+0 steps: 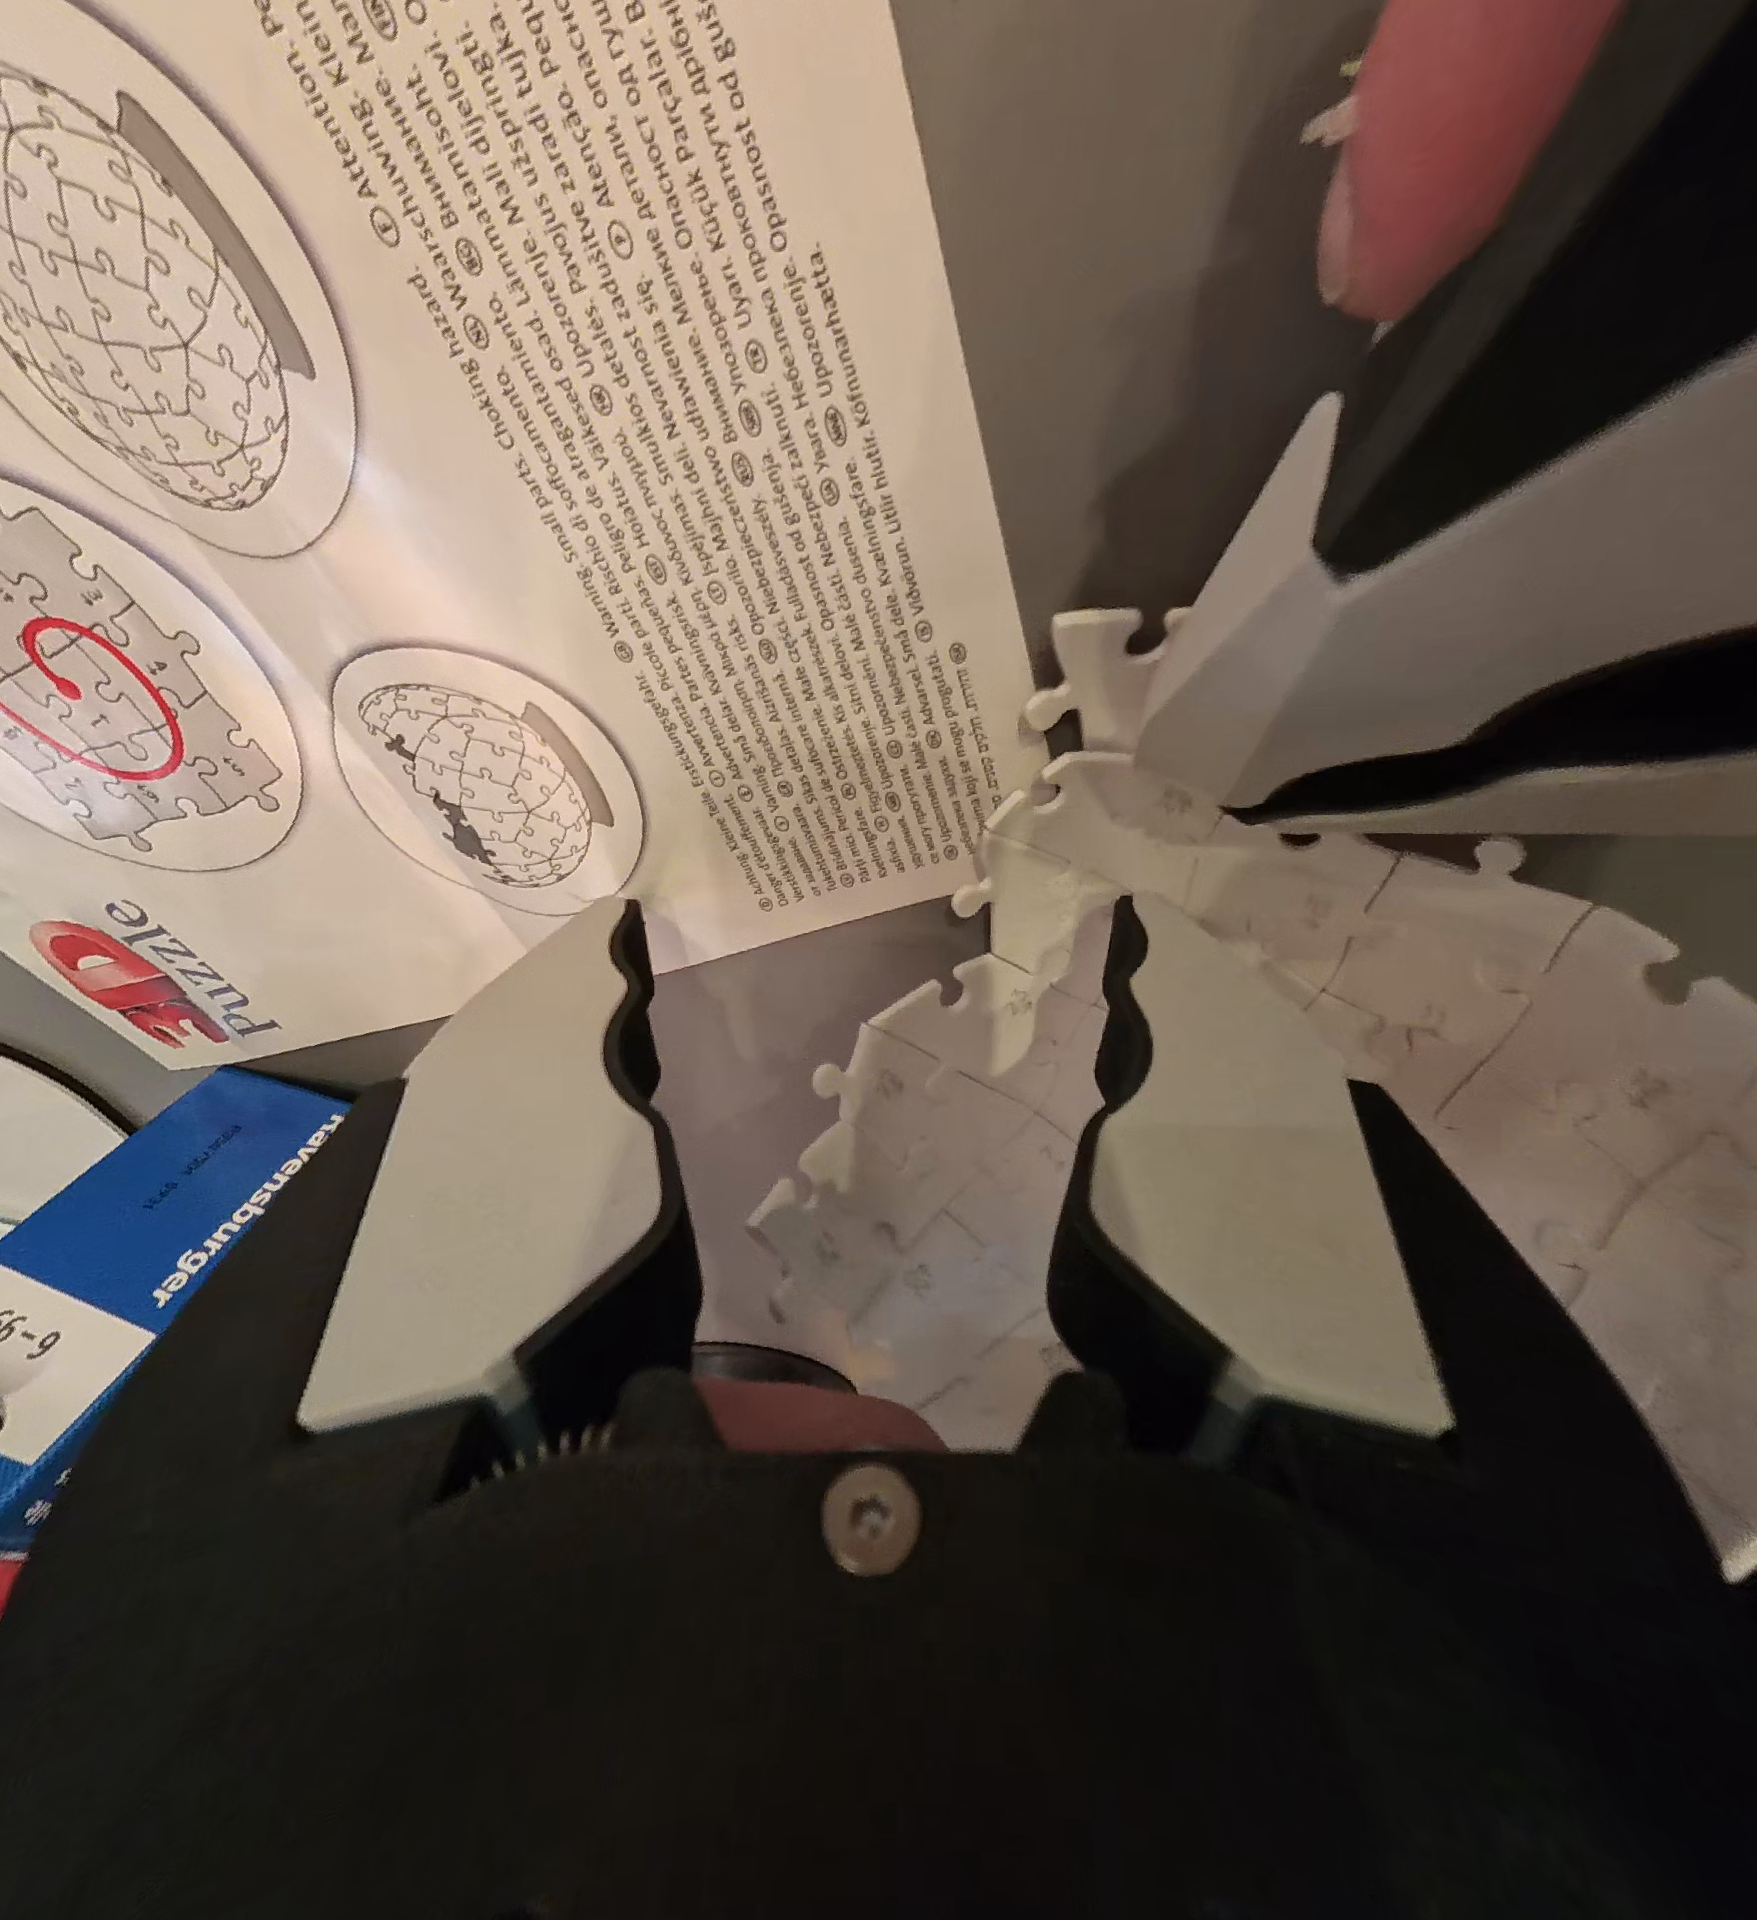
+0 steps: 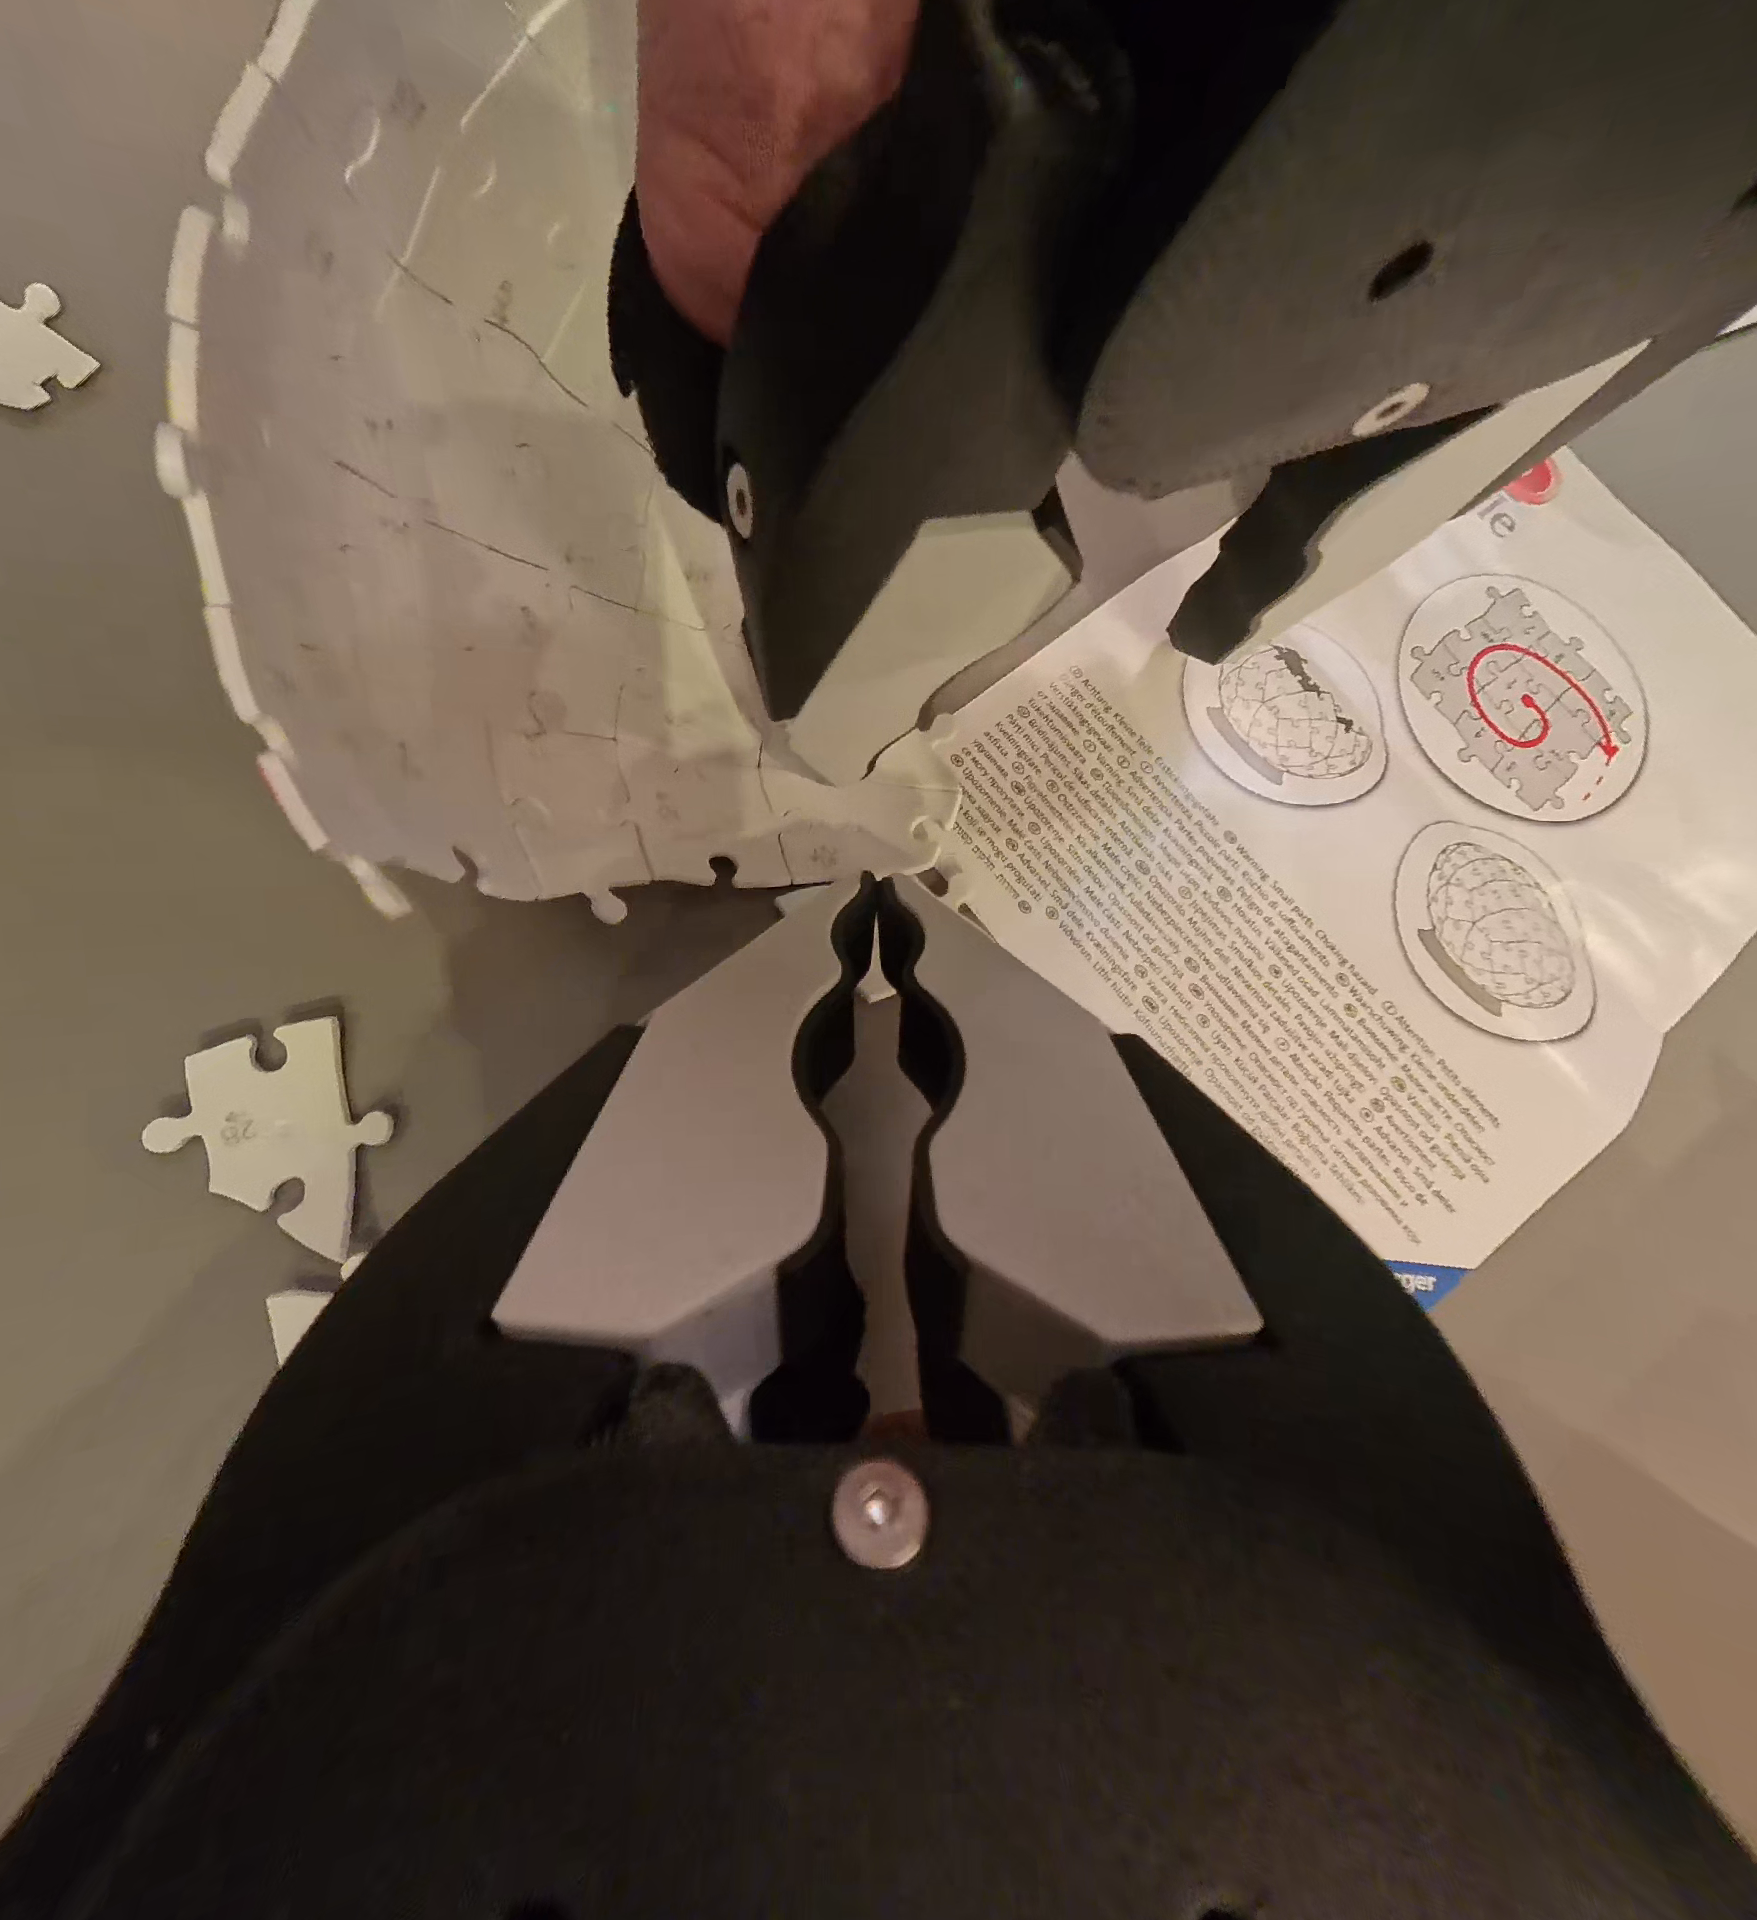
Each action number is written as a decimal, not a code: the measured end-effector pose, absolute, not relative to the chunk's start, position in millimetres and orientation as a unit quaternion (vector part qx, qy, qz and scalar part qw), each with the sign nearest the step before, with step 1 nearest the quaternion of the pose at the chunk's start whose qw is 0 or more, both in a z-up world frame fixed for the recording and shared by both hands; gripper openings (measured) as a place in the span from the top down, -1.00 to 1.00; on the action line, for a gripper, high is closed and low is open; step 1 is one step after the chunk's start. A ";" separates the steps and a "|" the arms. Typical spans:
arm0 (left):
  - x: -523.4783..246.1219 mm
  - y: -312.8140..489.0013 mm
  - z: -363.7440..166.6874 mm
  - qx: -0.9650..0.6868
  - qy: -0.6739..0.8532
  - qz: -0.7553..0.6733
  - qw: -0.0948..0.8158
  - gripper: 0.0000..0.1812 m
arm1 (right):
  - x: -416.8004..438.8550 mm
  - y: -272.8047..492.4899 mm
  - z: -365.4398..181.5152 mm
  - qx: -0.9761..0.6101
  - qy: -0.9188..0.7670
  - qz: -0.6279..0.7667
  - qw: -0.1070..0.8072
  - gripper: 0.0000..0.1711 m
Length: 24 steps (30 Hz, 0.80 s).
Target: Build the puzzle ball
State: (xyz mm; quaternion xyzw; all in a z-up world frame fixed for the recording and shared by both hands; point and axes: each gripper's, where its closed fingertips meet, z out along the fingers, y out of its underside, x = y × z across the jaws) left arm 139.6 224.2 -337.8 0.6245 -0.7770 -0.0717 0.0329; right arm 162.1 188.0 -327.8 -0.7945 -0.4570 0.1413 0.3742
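Between right tool (image 2: 876, 896) tips, puzzle shell's (image 2: 458, 582) edge piece (image 2: 832, 821)

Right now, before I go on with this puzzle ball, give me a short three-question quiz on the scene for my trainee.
1. True or false: the left gripper is shut.
2. The loose pieces in the right wrist view lie on: A the instruction sheet, B the grey table, C the blue box.
3. Which gripper is shut on a puzzle piece at the edge of the assembled shell?
Key: 1 false, its fingers stand apart; 2 B; 3 the right gripper.
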 end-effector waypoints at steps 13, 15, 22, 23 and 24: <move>145.8 224.7 -335.5 0.610 -0.787 -0.085 0.021 0.07 | 164.7 186.5 -327.9 -0.798 -0.441 0.154 0.382 1.00; 150.9 223.7 -334.3 0.617 -0.784 -0.067 0.015 0.08 | 164.9 186.3 -327.9 -0.798 -0.439 0.157 0.382 1.00; 155.4 224.8 -335.1 0.608 -0.790 -0.074 0.007 0.06 | 165.2 186.5 -327.9 -0.797 -0.440 0.159 0.382 1.00; 155.3 224.7 -335.1 0.607 -0.791 -0.075 0.009 0.07 | 165.2 186.5 -327.9 -0.797 -0.441 0.158 0.382 1.00; 155.5 224.7 -334.9 0.606 -0.791 -0.077 0.010 0.07 | 165.2 186.3 -327.7 -0.796 -0.441 0.159 0.382 1.00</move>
